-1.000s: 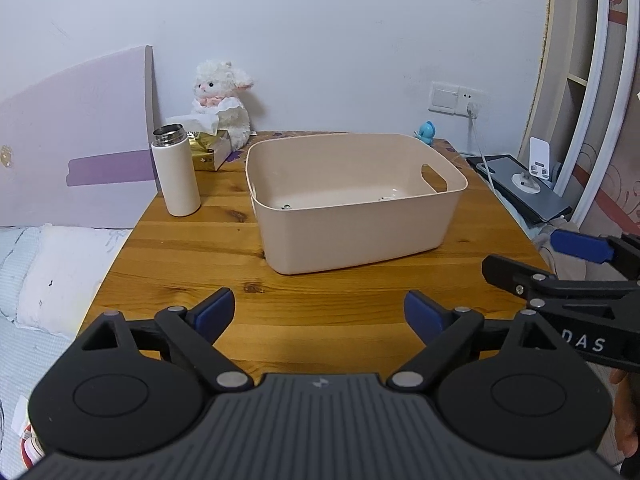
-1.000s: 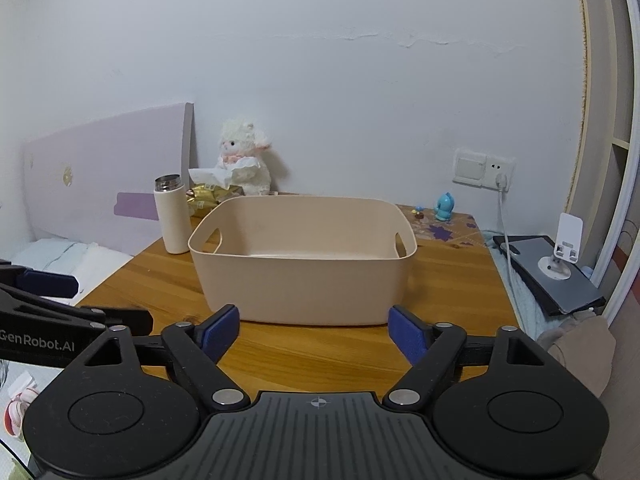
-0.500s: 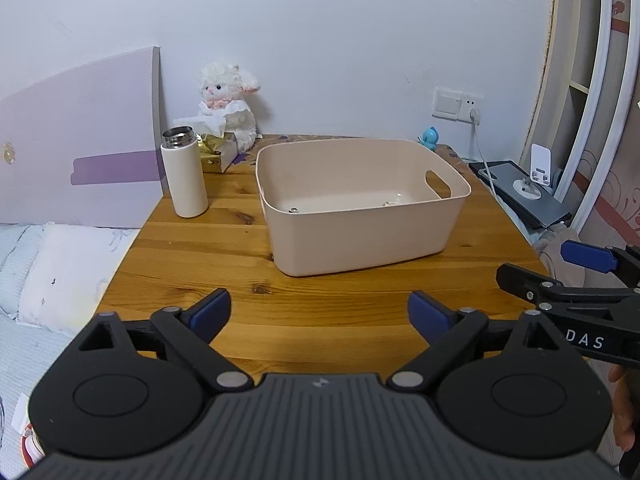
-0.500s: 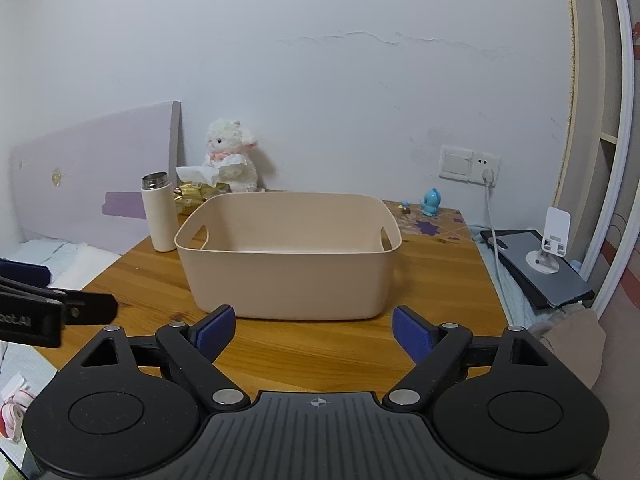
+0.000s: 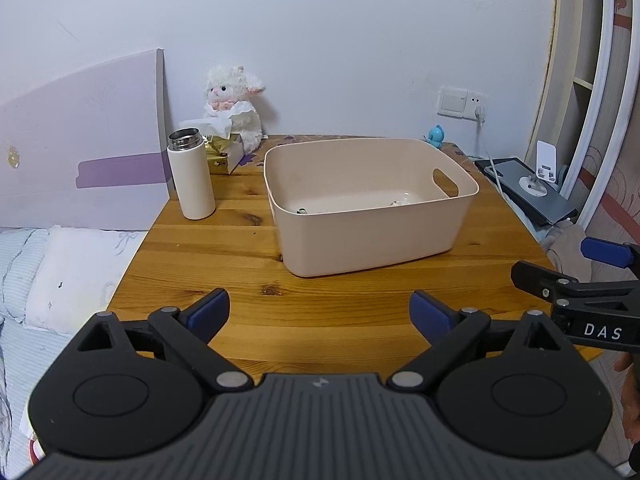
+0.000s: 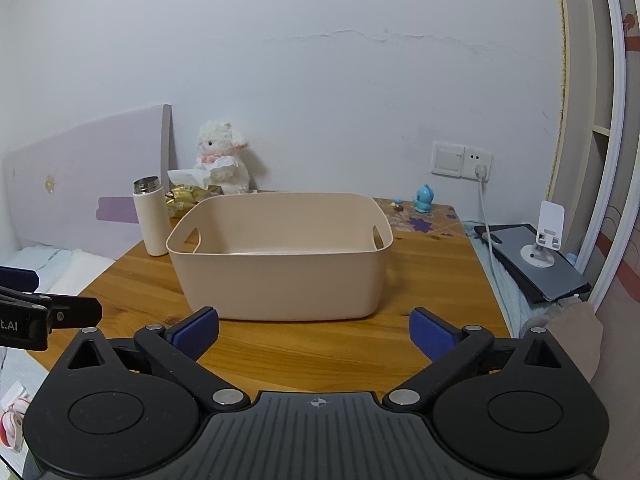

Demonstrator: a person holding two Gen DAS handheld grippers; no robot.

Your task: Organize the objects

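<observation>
Both grippers have drawn back from the table since a second ago, so the bin and everything round it sit farther off and smaller in each wrist view. Going from largest down: the wooden table (image 5: pixel 240 248) carries the beige plastic bin with cut-out handles (image 5: pixel 372 236), squarely ahead of both grippers, its long axis running left to right across their line of reach. A few small items lie on its floor, too small to name. The white cylindrical flask with a steel top (image 5: pixel 191 174) stands upright, left of the bin and clear of it, so the left gripper (image 5: pixel 320 308) is probably the nearer for it. The small blue figurine (image 6: pixel 423 199) sits behind the bin's right corner, nearer the right gripper (image 6: pixel 314 330). Both grippers are spread wide and hold nothing.
</observation>
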